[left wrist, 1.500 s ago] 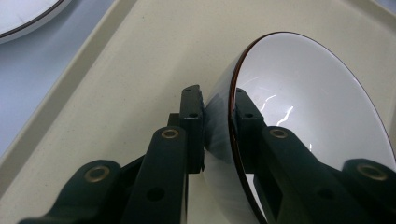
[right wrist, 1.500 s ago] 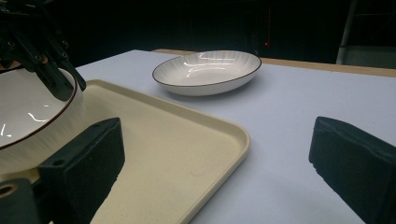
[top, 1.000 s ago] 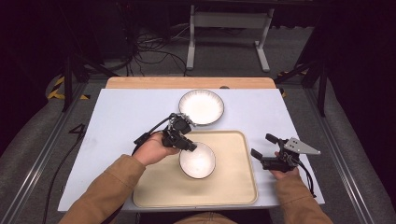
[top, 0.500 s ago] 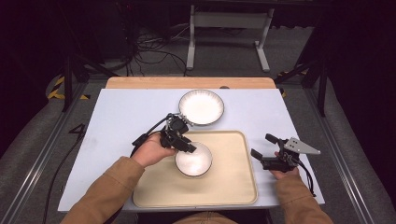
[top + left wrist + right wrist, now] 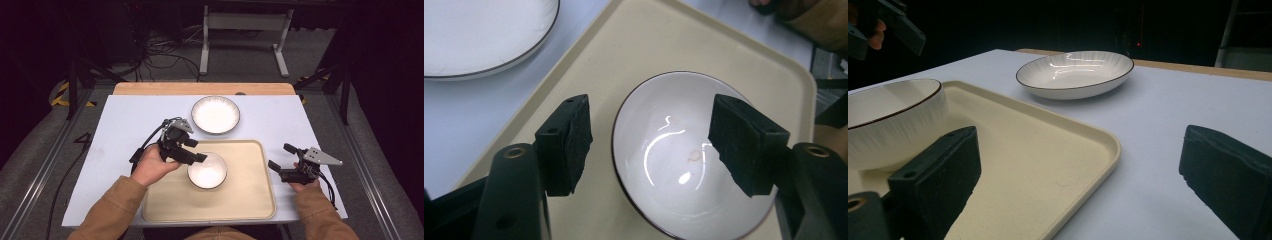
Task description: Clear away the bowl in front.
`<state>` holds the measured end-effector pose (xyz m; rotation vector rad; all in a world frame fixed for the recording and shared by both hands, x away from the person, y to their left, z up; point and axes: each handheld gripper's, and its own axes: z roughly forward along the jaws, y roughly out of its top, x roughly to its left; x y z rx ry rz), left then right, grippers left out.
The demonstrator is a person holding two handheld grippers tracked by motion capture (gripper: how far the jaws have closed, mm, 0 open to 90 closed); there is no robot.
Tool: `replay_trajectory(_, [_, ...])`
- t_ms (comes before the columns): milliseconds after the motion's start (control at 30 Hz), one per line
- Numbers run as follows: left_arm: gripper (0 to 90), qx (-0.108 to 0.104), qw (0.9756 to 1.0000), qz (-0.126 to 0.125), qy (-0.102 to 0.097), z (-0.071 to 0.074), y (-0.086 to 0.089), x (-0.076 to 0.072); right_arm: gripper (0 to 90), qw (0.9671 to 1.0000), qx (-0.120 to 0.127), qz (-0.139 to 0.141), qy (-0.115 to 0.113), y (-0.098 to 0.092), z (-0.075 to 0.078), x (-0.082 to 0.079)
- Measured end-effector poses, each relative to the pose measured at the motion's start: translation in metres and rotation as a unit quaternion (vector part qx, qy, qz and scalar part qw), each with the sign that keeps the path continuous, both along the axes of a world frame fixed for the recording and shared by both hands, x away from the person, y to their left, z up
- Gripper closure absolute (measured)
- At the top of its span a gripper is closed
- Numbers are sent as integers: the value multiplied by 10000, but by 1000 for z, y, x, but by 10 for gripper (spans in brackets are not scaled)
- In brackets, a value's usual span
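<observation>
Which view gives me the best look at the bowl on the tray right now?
The left gripper view: the bowl is close, seen from above, inside and rim. The high view shows it small, the right gripper view only part of its side.

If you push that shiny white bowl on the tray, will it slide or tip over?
The bowl would probably slide, not tip: it looks wide and low and sits flat on the smooth tray. Its glossy surface shows bright reflections, so it may be slippery to grip. It looks like glazed ceramic, so likely stiff and breakable if dropped.
</observation>
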<state>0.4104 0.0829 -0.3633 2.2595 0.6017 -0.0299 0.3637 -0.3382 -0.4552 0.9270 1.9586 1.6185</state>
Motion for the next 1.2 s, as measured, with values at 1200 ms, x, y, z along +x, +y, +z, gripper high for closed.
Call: replay_trajectory(1200, [1,-1965,9691,744,-1295,-33,109,-50,15,9998,42,122,-149,0,1,-3])
